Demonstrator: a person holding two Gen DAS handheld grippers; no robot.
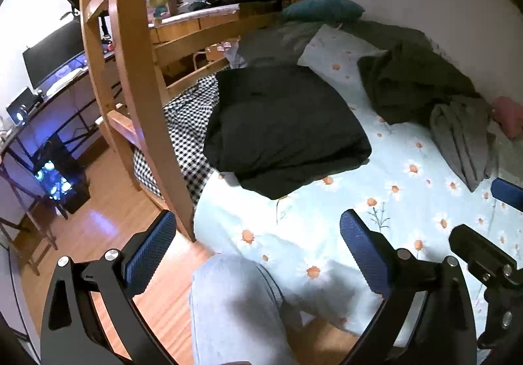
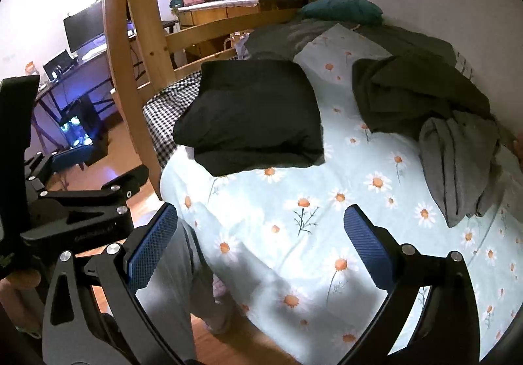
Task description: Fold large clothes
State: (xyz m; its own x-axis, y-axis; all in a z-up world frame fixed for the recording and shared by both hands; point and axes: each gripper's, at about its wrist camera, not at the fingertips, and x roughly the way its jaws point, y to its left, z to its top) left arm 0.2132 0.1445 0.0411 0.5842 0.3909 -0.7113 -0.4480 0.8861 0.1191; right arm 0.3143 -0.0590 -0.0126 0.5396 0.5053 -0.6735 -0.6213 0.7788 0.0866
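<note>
A black garment lies folded in a thick rectangle on the bed with the daisy-print sheet; it also shows in the right wrist view. A crumpled dark green garment and a grey garment lie near the wall. My left gripper is open and empty, held back from the bed's near edge. My right gripper is open and empty over the sheet, short of the black garment.
A wooden bunk ladder and post stand left of the bed. A checkered blanket lies beside the black garment. A teal pillow is at the head. A desk with a monitor and a lit computer stand left. My grey-trousered leg is below.
</note>
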